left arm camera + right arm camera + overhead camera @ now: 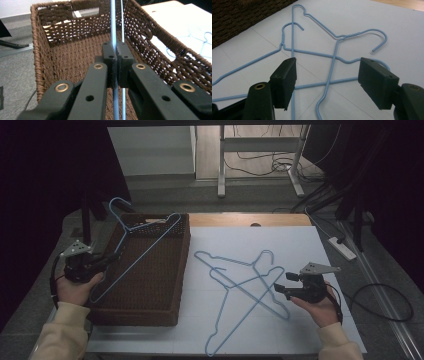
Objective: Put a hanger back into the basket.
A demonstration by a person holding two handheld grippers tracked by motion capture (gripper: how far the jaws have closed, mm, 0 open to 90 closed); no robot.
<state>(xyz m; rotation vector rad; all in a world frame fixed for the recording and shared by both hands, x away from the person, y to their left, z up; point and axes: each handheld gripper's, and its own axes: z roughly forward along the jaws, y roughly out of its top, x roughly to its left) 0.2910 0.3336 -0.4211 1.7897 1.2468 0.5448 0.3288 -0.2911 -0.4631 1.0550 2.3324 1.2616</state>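
My left gripper (111, 258) is shut on a blue wire hanger (150, 245) and holds it tilted over the brown wicker basket (165, 316). In the left gripper view the pads (110, 53) pinch the blue wire (113, 25) above the basket floor, and a second strand of the hanger runs just beside it. Two more blue hangers (245, 282) lie crossed on the white table top. My right gripper (281, 288) hovers at their right end. Its jaws (327, 67) stand wide open over the crossed wires (312, 53), touching nothing.
The basket (40, 50) takes up the table's left side; the white sheet (300, 245) covers the rest. A wooden strip (280, 219) runs along the far edge. A power strip (342, 247) and cables lie on the floor to the right. Desk legs (221, 165) stand behind.
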